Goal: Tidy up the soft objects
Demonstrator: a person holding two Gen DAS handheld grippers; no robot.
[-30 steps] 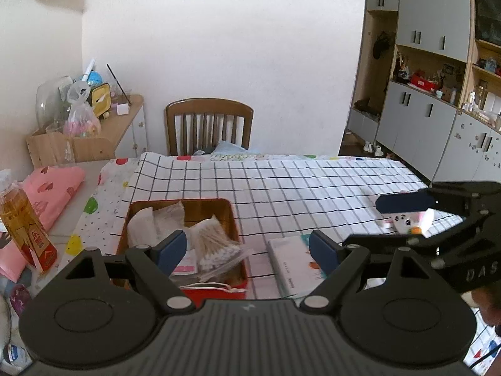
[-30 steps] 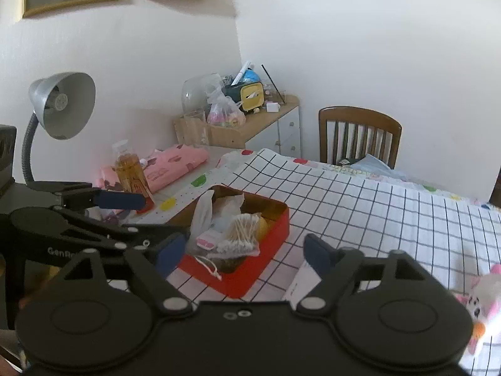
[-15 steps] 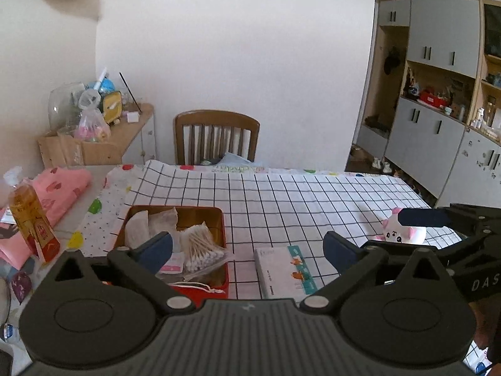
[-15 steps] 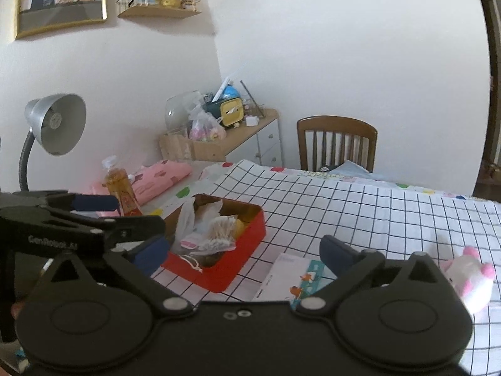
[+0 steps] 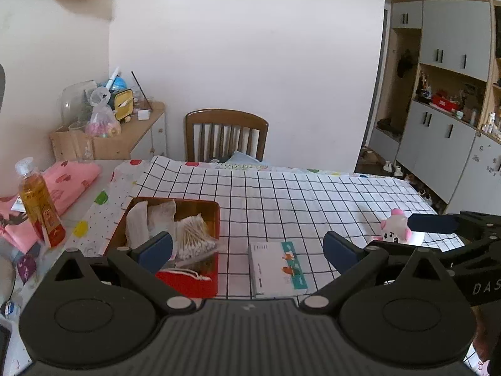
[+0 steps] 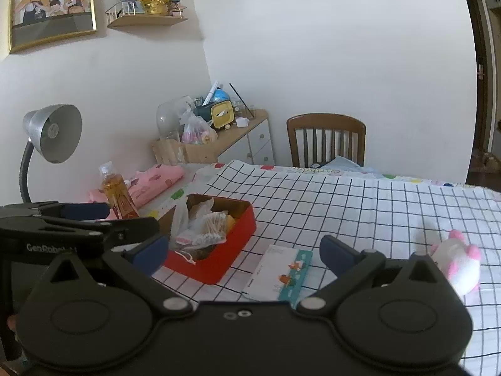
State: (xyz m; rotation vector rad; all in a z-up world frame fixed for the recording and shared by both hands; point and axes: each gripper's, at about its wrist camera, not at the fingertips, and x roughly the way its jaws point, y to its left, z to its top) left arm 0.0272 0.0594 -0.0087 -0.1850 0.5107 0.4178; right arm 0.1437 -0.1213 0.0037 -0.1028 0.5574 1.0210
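On the black-gridded white tablecloth, a small pink-and-white plush toy is seen well apart from a red rectangular tin. Both the left gripper and the right gripper are spread wide, nothing being grasped.

Left wrist view sits low behind its own hand-held gripper, looking forward and slightly down across the checked surface toward the wooden chair and the far wall, cabinets off to the right. Right wrist view rides behind the right hand-held gripper, close over the near edge, angled more to the left, catching the desk lamp. Both views share the red tin, the flat packet, the pink plush toy, the chair and the cluttered side cabinet. Each camera also catches the other gripper at its frame edge.
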